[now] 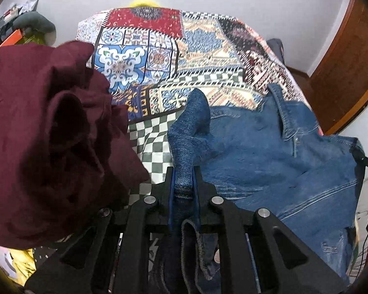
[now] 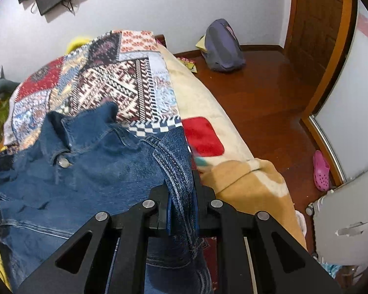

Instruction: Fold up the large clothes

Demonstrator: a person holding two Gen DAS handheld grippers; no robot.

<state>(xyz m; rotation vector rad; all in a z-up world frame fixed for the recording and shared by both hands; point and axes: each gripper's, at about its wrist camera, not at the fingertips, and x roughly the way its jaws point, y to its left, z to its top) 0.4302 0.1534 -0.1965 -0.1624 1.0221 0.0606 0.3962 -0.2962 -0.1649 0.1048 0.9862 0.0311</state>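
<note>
We see the patchwork bedspread [image 1: 159,49] in both views, the denim jacket [image 1: 269,152] spread across it. Only our left camera catches the maroon garment [image 1: 49,134]; only our right, the pink shoe [image 2: 321,170]. Our left gripper [image 1: 184,178] and right gripper [image 2: 181,196] each clamp jacket folds.

The denim jacket [image 2: 85,171] is coarse blue cotton twill, matt, with pale stitching and a shiny metal button [image 2: 63,163]. The maroon garment [image 1: 49,134] is a soft, matt woven cloth. The patchwork bedspread [image 1: 171,56] looks like smooth printed cloth; the blanket [image 2: 245,176] beneath it is fleecy and plush. Both the left gripper [image 1: 184,178] and right gripper [image 2: 181,196] are matt black plastic with polished metal pins. The floor [image 2: 257,93] is glossy reddish wood. The pink clog [image 2: 321,167] looks rubbery and smooth.
</note>
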